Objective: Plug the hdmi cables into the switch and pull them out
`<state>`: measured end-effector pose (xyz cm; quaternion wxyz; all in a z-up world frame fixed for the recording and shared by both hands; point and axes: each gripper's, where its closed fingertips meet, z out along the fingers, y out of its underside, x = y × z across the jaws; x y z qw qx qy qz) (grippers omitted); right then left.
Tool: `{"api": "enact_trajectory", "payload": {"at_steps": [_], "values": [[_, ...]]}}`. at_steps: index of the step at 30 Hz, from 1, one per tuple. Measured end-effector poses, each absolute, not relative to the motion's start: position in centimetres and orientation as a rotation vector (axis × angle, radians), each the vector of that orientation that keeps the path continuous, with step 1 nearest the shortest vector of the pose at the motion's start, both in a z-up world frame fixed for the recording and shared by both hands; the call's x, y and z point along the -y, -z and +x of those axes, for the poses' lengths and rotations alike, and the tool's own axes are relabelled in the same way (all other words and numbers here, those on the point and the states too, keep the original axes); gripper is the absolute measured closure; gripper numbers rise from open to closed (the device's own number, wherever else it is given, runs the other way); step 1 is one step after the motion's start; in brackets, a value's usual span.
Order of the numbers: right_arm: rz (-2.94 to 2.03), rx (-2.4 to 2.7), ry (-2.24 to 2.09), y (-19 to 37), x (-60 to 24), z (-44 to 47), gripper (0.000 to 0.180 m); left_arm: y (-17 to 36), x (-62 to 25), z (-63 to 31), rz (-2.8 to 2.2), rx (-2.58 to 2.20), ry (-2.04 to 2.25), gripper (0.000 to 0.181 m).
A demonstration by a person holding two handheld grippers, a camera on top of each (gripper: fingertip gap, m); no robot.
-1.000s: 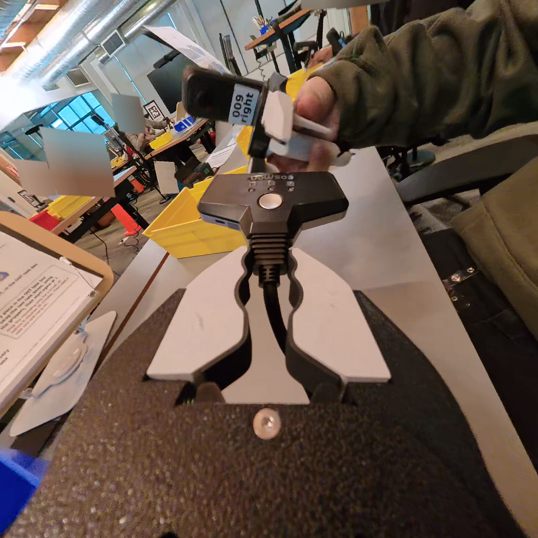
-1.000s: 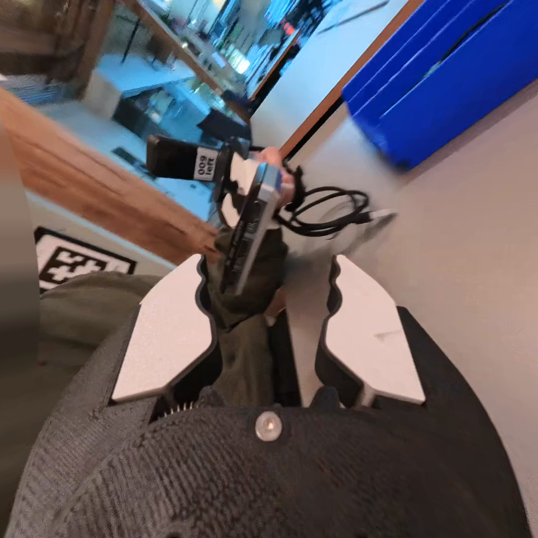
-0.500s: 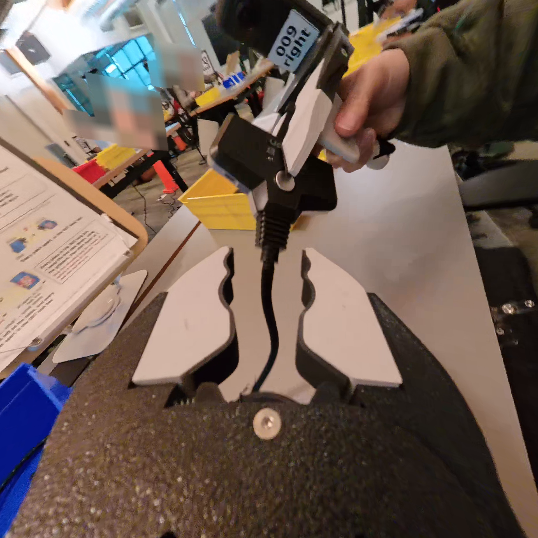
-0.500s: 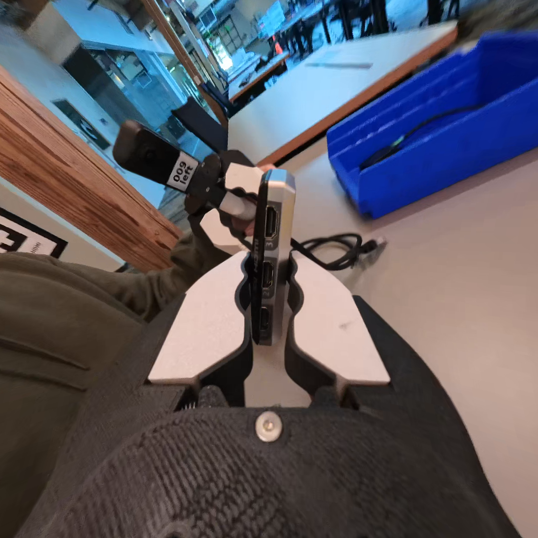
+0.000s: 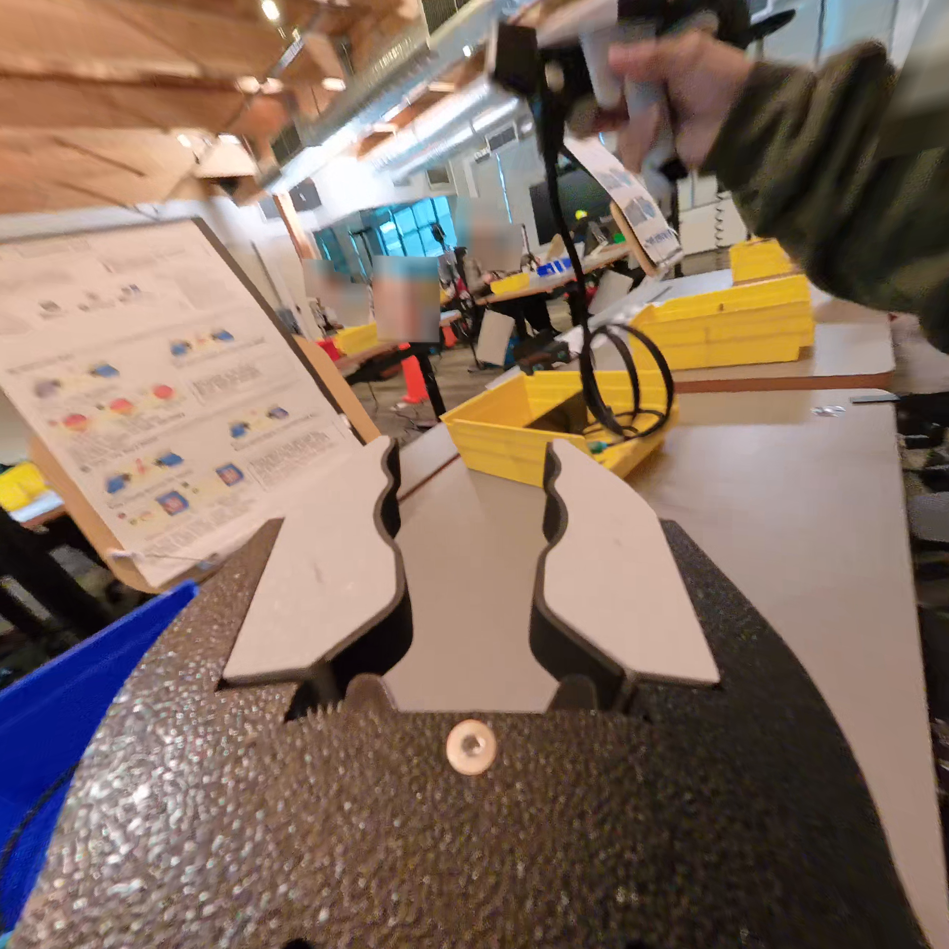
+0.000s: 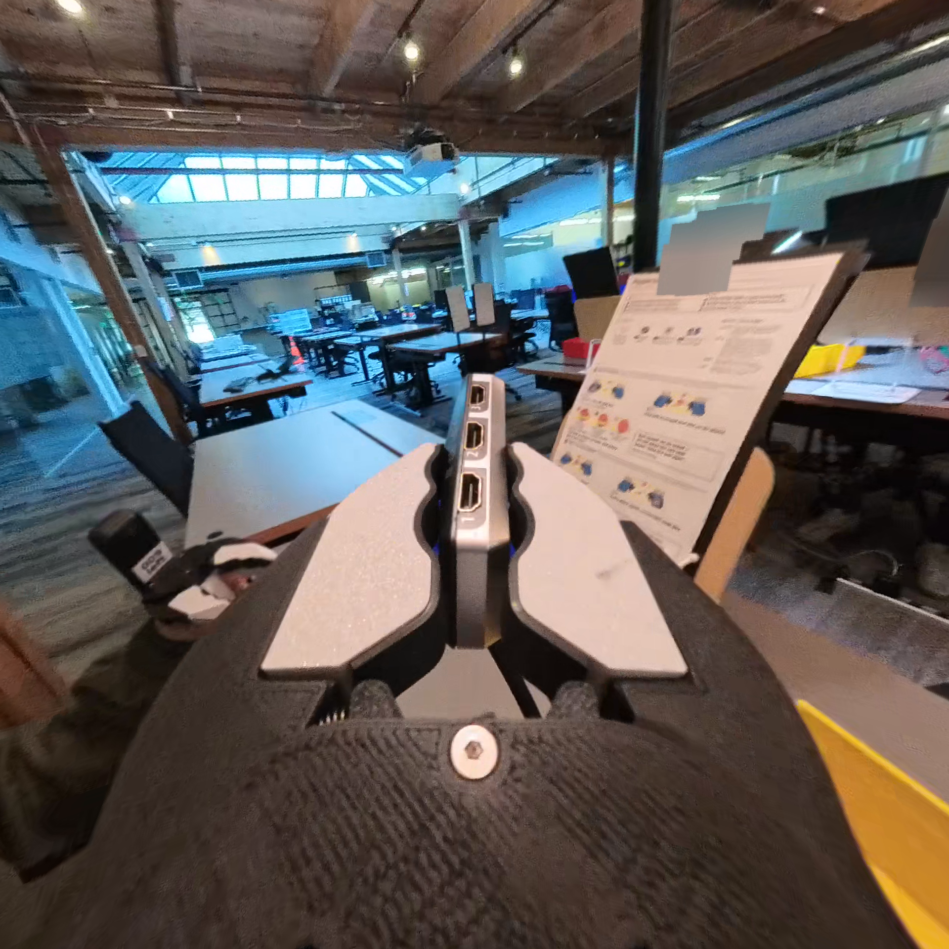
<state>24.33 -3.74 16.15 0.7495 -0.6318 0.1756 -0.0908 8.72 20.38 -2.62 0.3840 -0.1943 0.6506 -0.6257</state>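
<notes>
My right gripper (image 6: 475, 464) is shut on the HDMI switch (image 6: 475, 482), a slim black and silver box held edge-on with three empty ports facing the camera. In the left wrist view the switch (image 5: 518, 56) is high at the top, held up by the right hand, and its black cable (image 5: 606, 359) hangs down in loops into a yellow bin (image 5: 513, 436). My left gripper (image 5: 470, 475) is open and empty above the table, well below the switch. It also shows low at the left in the right wrist view (image 6: 205, 580).
A clipboard with an instruction sheet (image 5: 154, 400) stands at the left, also seen in the right wrist view (image 6: 693, 411). A blue bin (image 5: 61, 719) is at the near left. More yellow bins (image 5: 729, 318) sit far right. The grey table (image 5: 744, 513) stretches ahead.
My left gripper let go of the switch's cable end and opened. My right gripper closed on the switch and lifted it high, trailing its cable out over the yellow bin.
</notes>
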Motion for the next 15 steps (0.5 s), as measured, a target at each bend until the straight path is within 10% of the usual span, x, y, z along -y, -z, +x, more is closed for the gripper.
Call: {"api": "enact_trajectory", "payload": {"at_steps": [7,15], "values": [[-1.422,-0.494,0.682,-21.3,9.7,33.3,0.157,7.5,-17.9,10.6,-0.516,-1.876,1.554,0.128],[-1.691,-0.754,0.705,-6.7,11.0,43.1,0.157,10.9,-15.4,11.1,-0.468,-2.038,1.491,0.128]]}}
